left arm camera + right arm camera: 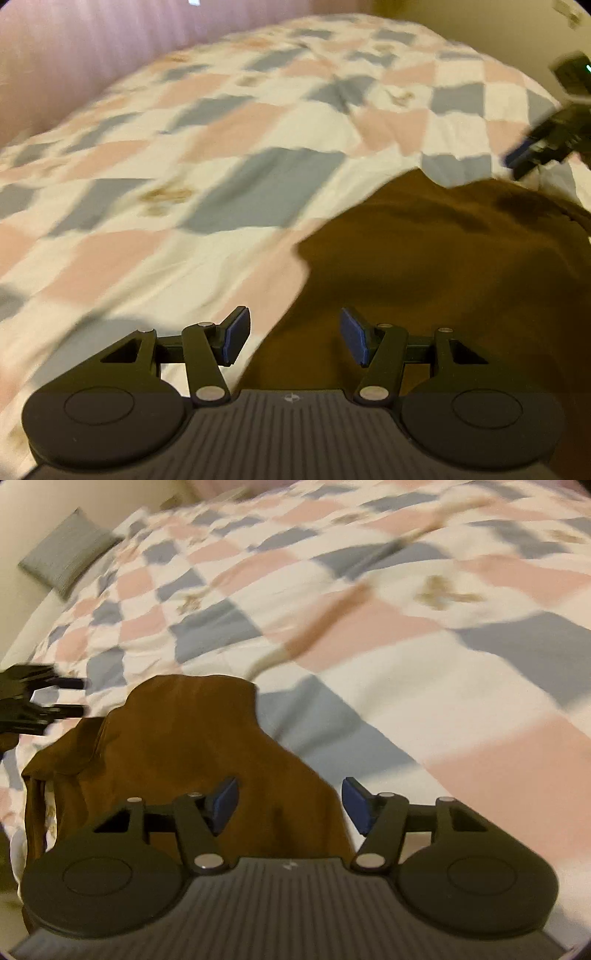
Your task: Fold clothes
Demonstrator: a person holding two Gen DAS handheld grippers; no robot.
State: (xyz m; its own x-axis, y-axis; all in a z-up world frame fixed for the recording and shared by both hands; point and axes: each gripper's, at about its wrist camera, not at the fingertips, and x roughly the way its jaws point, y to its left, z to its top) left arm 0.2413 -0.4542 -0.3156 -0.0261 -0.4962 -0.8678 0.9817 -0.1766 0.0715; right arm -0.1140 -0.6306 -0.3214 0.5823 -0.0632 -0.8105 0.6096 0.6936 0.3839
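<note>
Checkered quilt [229, 155] bears a brown garment [424, 266]; left tool [291, 339] and right tool [288, 805] gape empty, no writing legible.

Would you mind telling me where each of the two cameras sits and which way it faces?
Left wrist view: sits on the left gripper, looking forward and down at a brown garment on a checked quilt; its own two open fingers show, with the right gripper at the right edge.
Right wrist view: sits on the right gripper, looking down over the brown garment and checked quilt, a grey cushion far left; the left gripper at the left edge.
Shared: garment, quilt, and each other's gripper.
</note>
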